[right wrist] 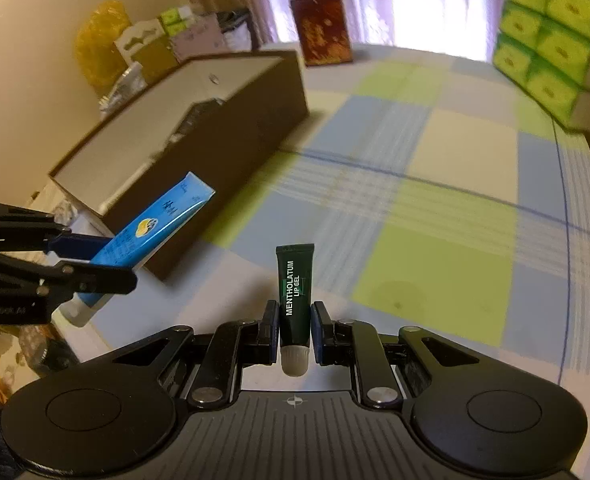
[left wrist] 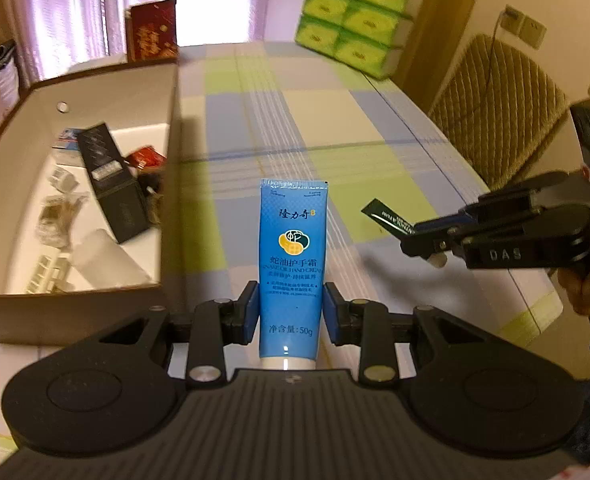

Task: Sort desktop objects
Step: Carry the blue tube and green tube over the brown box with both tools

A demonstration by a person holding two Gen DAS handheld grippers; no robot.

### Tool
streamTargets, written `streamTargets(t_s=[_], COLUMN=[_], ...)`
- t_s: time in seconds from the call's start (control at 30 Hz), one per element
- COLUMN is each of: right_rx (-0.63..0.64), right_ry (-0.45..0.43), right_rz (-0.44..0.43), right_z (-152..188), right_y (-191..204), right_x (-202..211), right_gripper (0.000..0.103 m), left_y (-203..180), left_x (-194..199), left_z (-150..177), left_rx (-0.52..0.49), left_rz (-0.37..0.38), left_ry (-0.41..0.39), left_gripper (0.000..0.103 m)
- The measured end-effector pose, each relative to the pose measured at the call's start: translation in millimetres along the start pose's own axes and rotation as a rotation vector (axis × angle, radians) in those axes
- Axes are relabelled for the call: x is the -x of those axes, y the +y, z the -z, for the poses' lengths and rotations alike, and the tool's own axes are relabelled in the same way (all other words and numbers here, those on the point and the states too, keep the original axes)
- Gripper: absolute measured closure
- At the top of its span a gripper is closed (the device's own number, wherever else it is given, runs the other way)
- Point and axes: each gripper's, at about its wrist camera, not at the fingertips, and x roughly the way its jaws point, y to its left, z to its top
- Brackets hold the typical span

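Observation:
My left gripper point(left wrist: 291, 308) is shut on a blue hand cream tube point(left wrist: 293, 248), held with its crimped end pointing forward above the checked tablecloth. From the right wrist view the same tube point(right wrist: 155, 232) and left gripper point(right wrist: 107, 264) appear at the left, near the box. My right gripper point(right wrist: 294, 324) is shut on a dark green lip gel tube point(right wrist: 295, 288), white cap toward the camera. In the left wrist view the right gripper point(left wrist: 423, 240) and lip gel tube point(left wrist: 387, 218) hang at the right. An open brown box point(left wrist: 171, 128) stands to the left.
The box holds a black case point(left wrist: 111, 184), a red packet point(left wrist: 145, 157), a white roll point(left wrist: 111, 260) and small wrapped items. A stack of green tissue packs point(left wrist: 359, 16) and a red card box point(left wrist: 153, 30) stand at the table's far end. A woven chair point(left wrist: 499, 108) stands right.

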Motion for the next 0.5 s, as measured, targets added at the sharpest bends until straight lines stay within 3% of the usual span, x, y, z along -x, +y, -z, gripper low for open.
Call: streamTargets(t_s=[0.5], right_rx=[0.070], right_ry=[-0.085], right_rz=[-0.077], right_z=[-39], right_y=[59], right_x=[-10], right_gripper=[0.090], left_y=[72], left_x=[54], left_z=[-4], left_rx=[0.100], left_rz=[-0.125], left_ry=[-0.116], left_gripper=[0.075])
